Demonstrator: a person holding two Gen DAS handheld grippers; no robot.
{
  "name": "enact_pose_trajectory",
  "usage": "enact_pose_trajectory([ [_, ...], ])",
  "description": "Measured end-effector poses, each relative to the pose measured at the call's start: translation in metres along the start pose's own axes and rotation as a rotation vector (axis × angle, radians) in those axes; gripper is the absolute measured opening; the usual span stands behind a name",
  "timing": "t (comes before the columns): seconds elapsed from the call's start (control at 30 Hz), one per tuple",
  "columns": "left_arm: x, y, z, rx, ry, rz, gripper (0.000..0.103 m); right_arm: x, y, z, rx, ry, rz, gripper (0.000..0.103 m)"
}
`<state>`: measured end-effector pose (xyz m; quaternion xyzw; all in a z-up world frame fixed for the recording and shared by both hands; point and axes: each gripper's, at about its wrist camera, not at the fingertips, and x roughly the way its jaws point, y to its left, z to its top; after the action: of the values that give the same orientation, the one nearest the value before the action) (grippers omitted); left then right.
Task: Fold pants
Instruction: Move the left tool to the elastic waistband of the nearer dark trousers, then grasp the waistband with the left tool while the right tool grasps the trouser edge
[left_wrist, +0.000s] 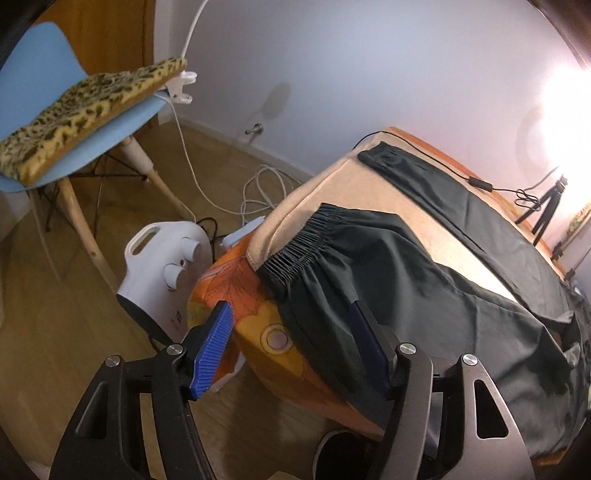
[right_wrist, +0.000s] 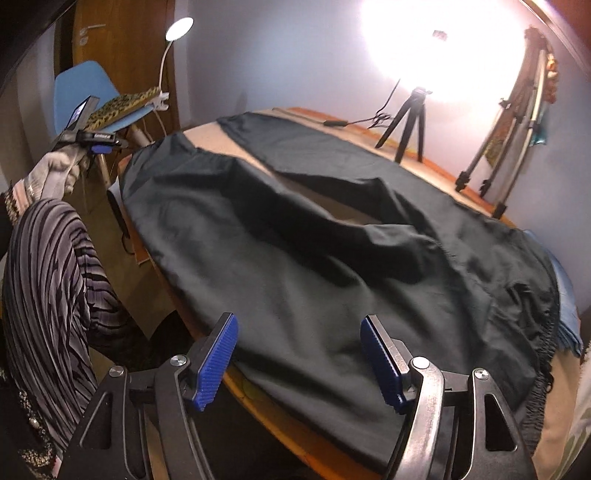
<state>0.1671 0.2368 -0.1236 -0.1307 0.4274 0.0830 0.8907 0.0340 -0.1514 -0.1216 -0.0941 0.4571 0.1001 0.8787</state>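
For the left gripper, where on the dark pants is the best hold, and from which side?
Probably the gathered elastic cuff of the pants, where it drapes over the table's corner. It is the thickest free edge. The open left gripper should come from beyond the table edge, one finger above and one beneath the hanging cloth.

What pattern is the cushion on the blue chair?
Leopard print, tan with dark spots; the cushion shows best in the left wrist view.
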Motion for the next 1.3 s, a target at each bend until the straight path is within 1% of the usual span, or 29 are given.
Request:
enact_pose_trajectory([
  [0.2, 0.024, 0.001, 0.007, -0.011, 0.033, 0.014, 0.066, 0.020, 0.005, 0.003, -0.013, 0.030, 0.026, 0.070],
  [0.27, 0.031, -0.001, 0.007, -0.009, 0.035, 0.023, 0.066, 0.027, 0.006, 0.003, -0.020, 0.043, 0.030, 0.072],
  [0.4, 0.045, -0.004, 0.005, -0.026, 0.052, 0.022, 0.066, 0.040, 0.012, 0.002, -0.060, 0.068, 0.037, 0.072],
  [0.47, 0.050, -0.008, 0.004, -0.017, 0.055, 0.032, 0.066, 0.046, 0.014, 0.000, -0.077, 0.082, 0.037, 0.073],
  [0.57, 0.054, -0.015, 0.003, 0.011, 0.041, 0.067, 0.063, 0.051, 0.014, -0.001, -0.080, 0.097, 0.055, 0.074],
  [0.6, 0.055, -0.017, 0.003, 0.020, 0.035, 0.075, 0.059, 0.053, 0.014, -0.001, -0.081, 0.101, 0.063, 0.075],
  [0.63, 0.055, -0.019, 0.003, 0.026, 0.029, 0.077, 0.051, 0.054, 0.016, -0.001, -0.084, 0.106, 0.063, 0.076],
  [0.67, 0.055, -0.019, 0.004, 0.026, 0.025, 0.078, 0.047, 0.056, 0.017, -0.002, -0.092, 0.113, 0.062, 0.076],
  [0.73, 0.056, -0.019, 0.006, 0.015, 0.017, 0.083, 0.036, 0.059, 0.020, -0.004, -0.108, 0.123, 0.065, 0.076],
  [0.77, 0.056, -0.018, 0.007, 0.007, 0.009, 0.088, 0.033, 0.061, 0.021, -0.004, -0.118, 0.129, 0.066, 0.076],
  [0.83, 0.057, -0.016, 0.007, -0.004, -0.005, 0.094, 0.022, 0.064, 0.024, -0.005, -0.136, 0.139, 0.055, 0.076],
  [0.87, 0.057, -0.015, 0.007, -0.009, -0.008, 0.092, 0.021, 0.066, 0.026, -0.006, -0.143, 0.144, 0.048, 0.076],
  [0.93, 0.056, -0.012, 0.007, -0.021, -0.013, 0.081, 0.015, 0.067, 0.026, -0.006, -0.141, 0.145, 0.048, 0.076],
  [0.97, 0.055, -0.011, 0.007, -0.022, -0.016, 0.072, 0.014, 0.067, 0.025, -0.005, -0.136, 0.147, 0.053, 0.075],
  [1.0, 0.054, -0.011, 0.007, -0.021, -0.018, 0.068, 0.013, 0.067, 0.026, -0.005, -0.133, 0.150, 0.057, 0.072],
  [1.07, 0.052, -0.009, 0.008, -0.028, -0.026, 0.056, 0.012, 0.067, 0.023, -0.006, -0.128, 0.154, 0.061, 0.063],
  [1.1, 0.050, -0.008, 0.008, -0.037, -0.031, 0.047, 0.011, 0.067, 0.021, -0.006, -0.124, 0.155, 0.066, 0.054],
  [1.13, 0.048, -0.007, 0.009, -0.045, -0.037, 0.041, 0.011, 0.067, 0.019, -0.004, -0.114, 0.157, 0.081, 0.043],
  [1.2, 0.043, -0.005, 0.011, -0.057, -0.049, 0.026, 0.010, 0.067, 0.017, -0.002, -0.101, 0.164, 0.084, 0.032],
  [1.27, 0.038, -0.005, 0.013, -0.062, -0.061, 0.020, 0.010, 0.067, 0.016, 0.000, -0.101, 0.163, 0.079, 0.024],
  [1.3, 0.035, -0.004, 0.015, -0.066, -0.067, 0.011, 0.009, 0.067, 0.017, 0.001, -0.100, 0.162, 0.077, 0.018],
])
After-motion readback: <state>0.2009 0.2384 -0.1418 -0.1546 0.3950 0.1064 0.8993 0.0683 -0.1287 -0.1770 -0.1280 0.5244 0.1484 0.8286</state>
